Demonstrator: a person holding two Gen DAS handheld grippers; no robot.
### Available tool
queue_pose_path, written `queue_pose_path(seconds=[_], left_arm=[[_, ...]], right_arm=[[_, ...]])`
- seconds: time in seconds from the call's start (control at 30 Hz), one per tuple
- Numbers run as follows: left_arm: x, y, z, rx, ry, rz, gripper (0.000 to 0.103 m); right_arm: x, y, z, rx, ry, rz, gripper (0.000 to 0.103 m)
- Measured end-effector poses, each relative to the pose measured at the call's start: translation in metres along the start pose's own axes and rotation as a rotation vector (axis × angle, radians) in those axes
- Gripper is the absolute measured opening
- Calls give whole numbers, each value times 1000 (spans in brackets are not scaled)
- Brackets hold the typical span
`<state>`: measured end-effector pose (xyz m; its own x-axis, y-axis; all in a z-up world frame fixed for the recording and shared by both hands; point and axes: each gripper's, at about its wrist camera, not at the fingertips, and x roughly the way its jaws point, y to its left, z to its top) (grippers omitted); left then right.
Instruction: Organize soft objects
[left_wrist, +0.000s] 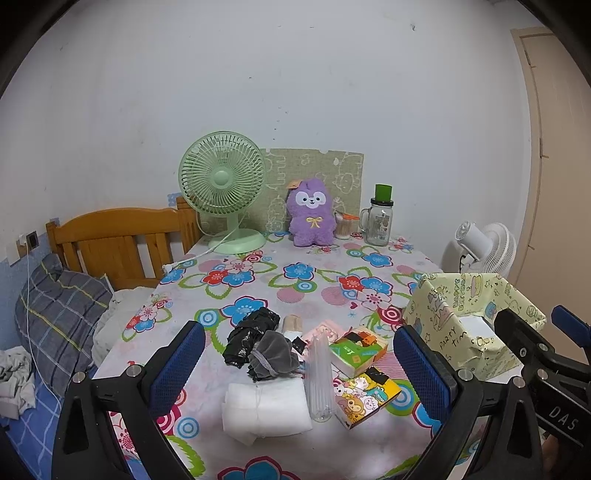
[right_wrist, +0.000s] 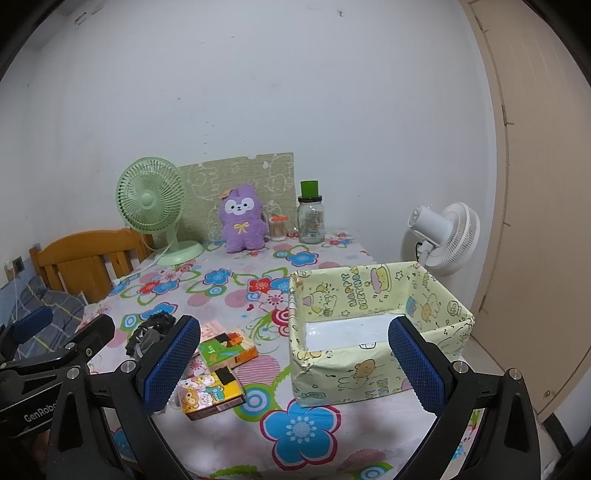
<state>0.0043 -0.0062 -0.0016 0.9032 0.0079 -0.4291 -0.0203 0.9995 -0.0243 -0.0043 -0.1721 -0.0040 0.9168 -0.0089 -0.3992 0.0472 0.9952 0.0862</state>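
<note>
The left hand-held gripper (left_wrist: 299, 363) hangs level above the near edge of the worktop (left_wrist: 325, 284), pointing toward the far wall, its two blue-padded fingers (left_wrist: 177, 363) spread wide with nothing between them. Just ahead of it, in the gap between the fingers, lies a loose heap: a folded white cloth (left_wrist: 266, 406) nearest, a grey velvet pouch (left_wrist: 271, 356) and a crumpled black bag (left_wrist: 251, 332) just beyond, touching each other. A clear plastic tube (left_wrist: 319, 376) lies beside the cloth toward the right finger, with a cartoon-printed box (left_wrist: 365, 400) and a green packet (left_wrist: 356, 350) next to it.

The right hand-held gripper (right_wrist: 293, 363) is held at much the same height and heading, beside the left one, its fingers (right_wrist: 415, 365) likewise wide apart and holding nothing. A yellow paper-covered box (right_wrist: 380, 365) stands on the worktop straight ahead of it, its near wall between the fingertips in the right wrist view, its open top showing a white floor. The heap sits off to this gripper's left, partly hidden behind its left finger.

Far ahead of both, against the wall, a purple plush toy (left_wrist: 312, 212) sits upright between a green fan (left_wrist: 223, 188) and a glass jar (left_wrist: 378, 221).
</note>
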Motion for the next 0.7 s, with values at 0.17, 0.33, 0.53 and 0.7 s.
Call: queue_pose_path(seconds=[0.17,0.33,0.53,0.7], left_arm=[[0,-1,1,6,-3,-3,103],[-1,-3,0,14,-4,-5,103],[-1,-4,-1,14,-5,-5,103],[0,-6,-1,19,-3,-4,103]], right_arm=[[-1,-2,1,4,-3,-3,103],[-3,-3,3,7,-10,-11,103],[-4,-4,1,15,-11,-14,103],[-5,-8,3,36,-17,-36,103]])
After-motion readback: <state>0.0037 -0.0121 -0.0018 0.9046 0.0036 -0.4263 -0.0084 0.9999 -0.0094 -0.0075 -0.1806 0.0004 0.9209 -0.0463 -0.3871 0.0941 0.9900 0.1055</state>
